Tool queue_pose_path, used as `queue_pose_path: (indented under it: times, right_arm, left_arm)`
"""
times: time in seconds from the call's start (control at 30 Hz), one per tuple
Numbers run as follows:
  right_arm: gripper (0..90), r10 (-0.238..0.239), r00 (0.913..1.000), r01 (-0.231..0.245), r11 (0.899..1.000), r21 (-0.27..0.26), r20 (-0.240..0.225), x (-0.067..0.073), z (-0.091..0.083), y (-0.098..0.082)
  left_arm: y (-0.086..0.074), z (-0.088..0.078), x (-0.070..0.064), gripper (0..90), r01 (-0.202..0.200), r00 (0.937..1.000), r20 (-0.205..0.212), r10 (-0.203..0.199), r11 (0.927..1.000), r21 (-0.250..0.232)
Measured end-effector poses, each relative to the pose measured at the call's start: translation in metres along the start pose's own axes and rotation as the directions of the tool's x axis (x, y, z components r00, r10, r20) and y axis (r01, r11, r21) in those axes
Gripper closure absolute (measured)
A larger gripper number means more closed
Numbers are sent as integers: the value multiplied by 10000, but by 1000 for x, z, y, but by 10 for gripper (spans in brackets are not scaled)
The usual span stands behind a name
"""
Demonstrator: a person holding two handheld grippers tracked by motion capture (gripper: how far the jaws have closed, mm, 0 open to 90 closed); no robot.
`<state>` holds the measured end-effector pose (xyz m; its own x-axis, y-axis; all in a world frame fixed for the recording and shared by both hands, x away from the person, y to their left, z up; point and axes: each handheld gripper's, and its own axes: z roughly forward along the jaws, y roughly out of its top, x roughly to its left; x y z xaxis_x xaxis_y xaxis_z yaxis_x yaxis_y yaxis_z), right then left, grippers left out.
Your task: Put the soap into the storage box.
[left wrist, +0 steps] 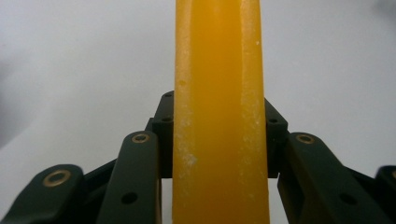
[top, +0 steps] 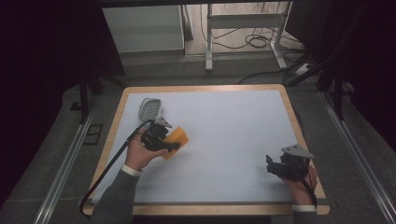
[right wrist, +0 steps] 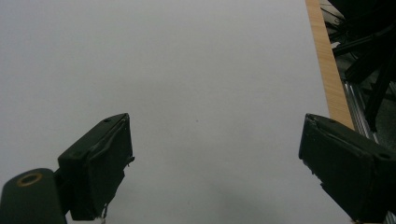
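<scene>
An orange flat block (top: 176, 142) lies at the left of the white table top, and my left gripper (top: 171, 145) is shut on it. In the left gripper view the block (left wrist: 219, 116) stands edge-on between the two black jaws, which press on its sides. A grey-white oval object (top: 150, 108) lies just beyond the left hand. My right gripper (top: 269, 165) hovers near the table's front right, open, and in the right gripper view nothing lies between its fingertips (right wrist: 100, 163).
The white table top (top: 224, 126) has a wooden rim (top: 299, 135). Metal rails run along both sides on the floor. Desk legs and loose cables (top: 252, 39) stand beyond the far edge.
</scene>
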<state>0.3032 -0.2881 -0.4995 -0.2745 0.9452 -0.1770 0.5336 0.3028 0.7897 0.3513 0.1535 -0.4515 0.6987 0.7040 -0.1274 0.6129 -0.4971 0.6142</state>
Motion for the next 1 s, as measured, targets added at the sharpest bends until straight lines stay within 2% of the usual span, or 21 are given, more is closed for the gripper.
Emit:
queue_pose_path:
  times: [0.33,0.63,0.77,1.0]
  right_arm:
    - [99,9,10000,-9,10000,13,23,-1,0,0]
    - [99,45,10000,-45,10000,39,67,-2,0,-1]
    - [99,77,9999,-78,10000,43,95,-2,0,-1]
    - [99,148,9998,-148,9999,4,161,-3,-1,-1]
  left_arm:
    - [0,-11,6,611,123,9998,-150,-128,9994,-315]
    - [1,-17,9,611,104,9997,-212,-113,9991,-413]
    - [1,-20,10,611,243,9994,-230,-257,9979,-596]
    - [6,-26,13,611,259,9993,-238,-279,9965,-794]
